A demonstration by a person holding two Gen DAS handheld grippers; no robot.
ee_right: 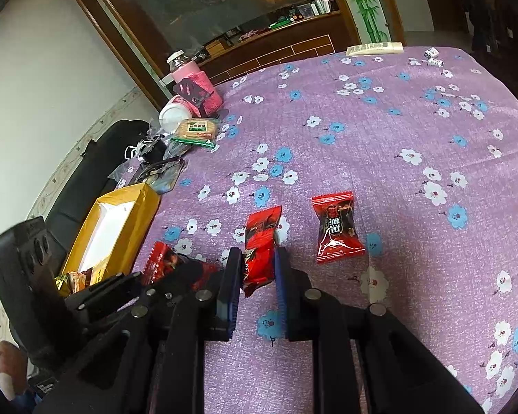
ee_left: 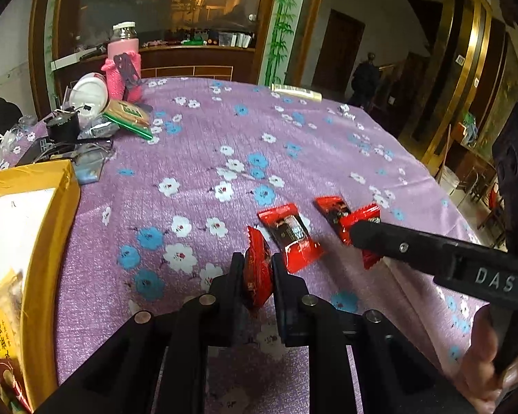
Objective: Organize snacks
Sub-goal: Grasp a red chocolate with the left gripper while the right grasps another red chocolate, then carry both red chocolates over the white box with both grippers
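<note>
1. The left gripper point(ee_left: 257, 269) is clamped on a red snack packet point(ee_left: 257, 269), held on edge at 6 o'clock above the flowered purple tablecloth point(ee_left: 203, 145).
2. The right gripper point(ee_right: 258, 265) pinches a second red packet point(ee_right: 260, 248).
3. A third red packet point(ee_right: 336, 227) lies flat at 1 o'clock from the right gripper.
4. A yellow box point(ee_left: 51, 214) sits at 9 o'clock, snacks inside.

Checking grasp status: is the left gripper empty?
No, the left gripper is shut on a red snack packet pinched upright between its fingers above the purple tablecloth.
</note>
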